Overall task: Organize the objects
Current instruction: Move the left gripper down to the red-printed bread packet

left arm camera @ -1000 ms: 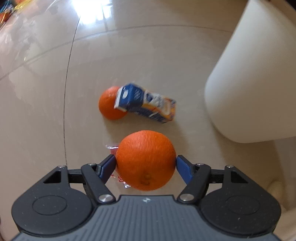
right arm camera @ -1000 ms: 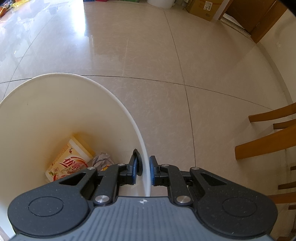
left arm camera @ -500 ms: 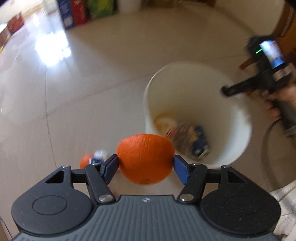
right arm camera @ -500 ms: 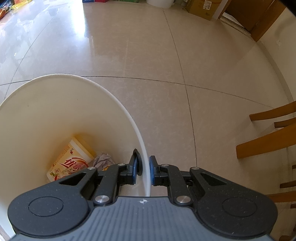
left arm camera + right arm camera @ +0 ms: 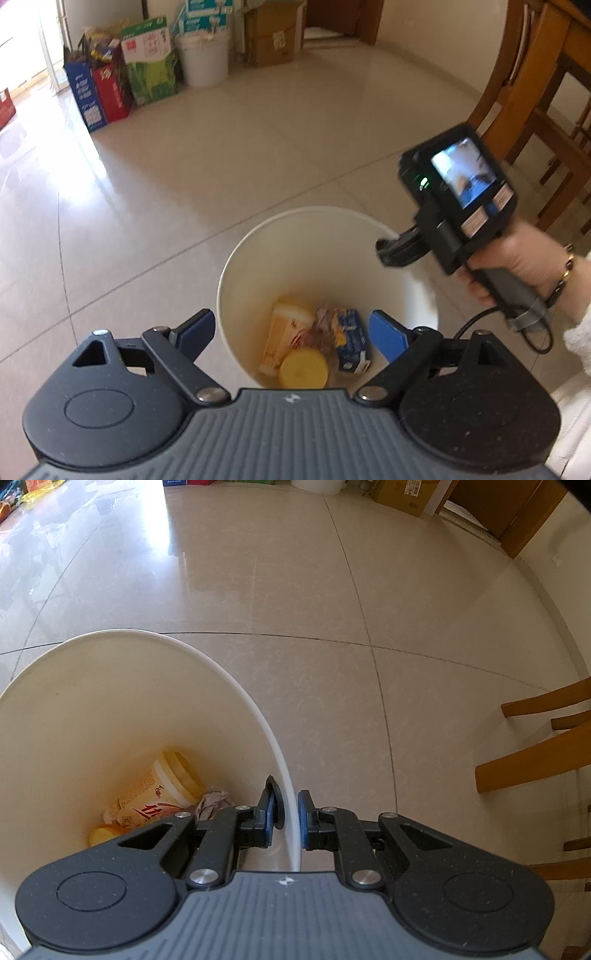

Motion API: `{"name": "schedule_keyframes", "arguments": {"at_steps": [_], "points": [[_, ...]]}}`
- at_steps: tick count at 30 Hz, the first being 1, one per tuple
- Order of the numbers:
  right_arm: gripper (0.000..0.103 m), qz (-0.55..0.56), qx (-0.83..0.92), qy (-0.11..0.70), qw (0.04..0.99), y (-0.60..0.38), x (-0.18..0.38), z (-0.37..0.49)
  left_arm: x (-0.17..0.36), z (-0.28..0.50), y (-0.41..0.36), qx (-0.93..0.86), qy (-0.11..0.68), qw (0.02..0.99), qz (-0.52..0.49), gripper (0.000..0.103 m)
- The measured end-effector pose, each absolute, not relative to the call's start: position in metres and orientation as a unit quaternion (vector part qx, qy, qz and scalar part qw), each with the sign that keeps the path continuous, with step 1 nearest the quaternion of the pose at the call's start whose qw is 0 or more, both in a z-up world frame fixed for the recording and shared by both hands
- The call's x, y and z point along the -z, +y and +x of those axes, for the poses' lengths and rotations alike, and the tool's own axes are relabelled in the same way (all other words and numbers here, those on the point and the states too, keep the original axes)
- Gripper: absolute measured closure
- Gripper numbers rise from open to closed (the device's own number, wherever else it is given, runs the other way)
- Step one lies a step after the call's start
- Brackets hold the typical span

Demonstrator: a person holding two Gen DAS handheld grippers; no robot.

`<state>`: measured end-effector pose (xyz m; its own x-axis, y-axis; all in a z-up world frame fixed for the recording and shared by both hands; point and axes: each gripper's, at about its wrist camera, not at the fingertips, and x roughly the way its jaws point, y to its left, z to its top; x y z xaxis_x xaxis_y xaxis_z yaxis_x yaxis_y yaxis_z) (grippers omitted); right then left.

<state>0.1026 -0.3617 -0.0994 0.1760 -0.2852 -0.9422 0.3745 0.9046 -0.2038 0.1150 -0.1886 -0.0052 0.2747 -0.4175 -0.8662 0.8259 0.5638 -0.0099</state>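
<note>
Jaws of left gripper (image 5: pixel 291 332) spreading apart, nothing between the blue pads, poised above the mouth of the round white plastic bucket (image 5: pixel 258 251). Jaws of right gripper (image 5: pixel 286 821) pinched together on the bucket's thin rim, one pad inside the wall, one outside. From the left wrist view, right gripper (image 5: pixel 388 253) at the bucket's far-right edge, gripped by a hand (image 5: pixel 517 258) with a bracelet and white sleeve.

Down in the bucket:
- round orange fruit (image 5: pixel 303 369), blurred, against the near wall, directly under the left gripper's open gap
- yellow-lidded pale plastic tub with printed label (image 5: pixel 284 332), lying on its side left of centre
- blue drink carton (image 5: pixel 351 339), right of the tub
- crumpled wrapper or paper (image 5: pixel 321 325) between tub and carton, too blurred to name

Same tub (image 5: pixel 155 794) in right wrist view, resting on the bucket floor with crumpled grey paper (image 5: pixel 212 803) just beside it, and an orange patch (image 5: pixel 101 834) at the tub's lower end, partly hidden by the gripper body.

Bucket upright on glossy beige tiled floor (image 5: pixel 184 177). Beyond the bucket, against the far wall: coloured cardboard boxes (image 5: pixel 110 85) and a second white pail (image 5: pixel 203 59). Right of the bucket: wooden chair legs (image 5: pixel 535 760).
</note>
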Motion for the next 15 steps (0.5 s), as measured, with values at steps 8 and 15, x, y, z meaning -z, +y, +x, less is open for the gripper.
{"name": "schedule_keyframes", "arguments": {"at_steps": [8, 15], "points": [[0.087, 0.036, 0.215, 0.605, 0.766, -0.363, 0.099, 0.102, 0.018, 0.126, -0.165, 0.375, 0.472, 0.765, 0.226, 0.011], [0.087, 0.034, 0.216, 0.605, 0.766, -0.363, 0.1, 0.102, 0.042, 0.133, -0.133, 0.328, 0.482, 0.781, 0.224, 0.009]]}}
